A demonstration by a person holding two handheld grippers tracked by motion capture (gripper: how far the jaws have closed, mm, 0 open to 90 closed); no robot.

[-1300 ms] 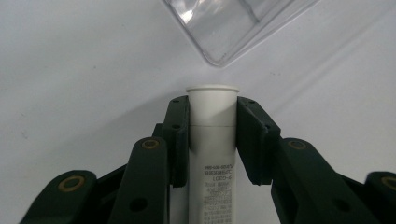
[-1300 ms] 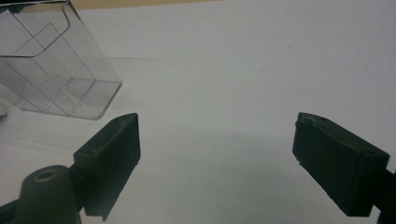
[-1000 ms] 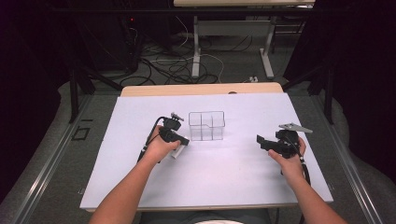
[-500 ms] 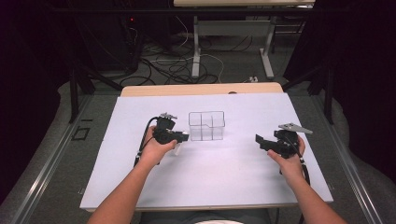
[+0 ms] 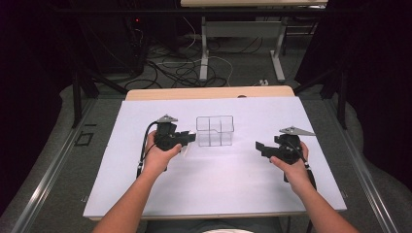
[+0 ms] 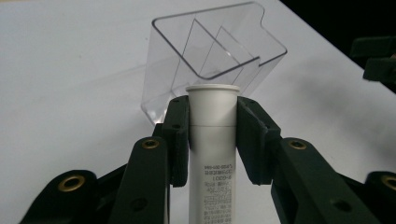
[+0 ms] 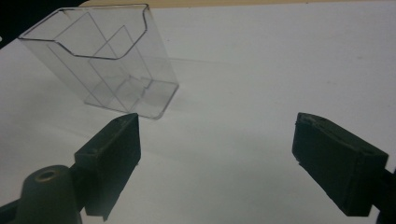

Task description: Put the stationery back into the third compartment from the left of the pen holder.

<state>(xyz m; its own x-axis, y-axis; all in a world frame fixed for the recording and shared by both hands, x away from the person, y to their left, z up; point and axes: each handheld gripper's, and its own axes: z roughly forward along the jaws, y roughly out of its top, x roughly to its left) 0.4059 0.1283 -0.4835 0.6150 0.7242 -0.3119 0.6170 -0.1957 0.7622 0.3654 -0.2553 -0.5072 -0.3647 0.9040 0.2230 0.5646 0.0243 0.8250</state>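
Note:
A clear plastic box with inner dividers [image 5: 215,130] stands on the white table [image 5: 214,189], just past the middle. My left gripper [image 5: 189,138] hovers at the box's left side, shut on a white tube with small print [image 6: 212,140]; the tube's capped end points toward the clear box [image 6: 210,60]. The tube [image 5: 185,150] shows faintly under the left hand. To the right of the box my right gripper [image 5: 260,146] stands open with nothing between its jaws, aimed at the clear box [image 7: 102,60]. Its pads [image 7: 116,144] are wide apart.
A wooden strip [image 5: 209,92] runs along the table's far edge. Beyond it lie tangled cables [image 5: 180,68] on the floor and the legs of another desk [image 5: 204,48]. Metal rails [image 5: 48,174] flank the table on both sides.
My left gripper has risen with the tube and moved right, closer to the box. The right gripper has shifted slightly left, still open.

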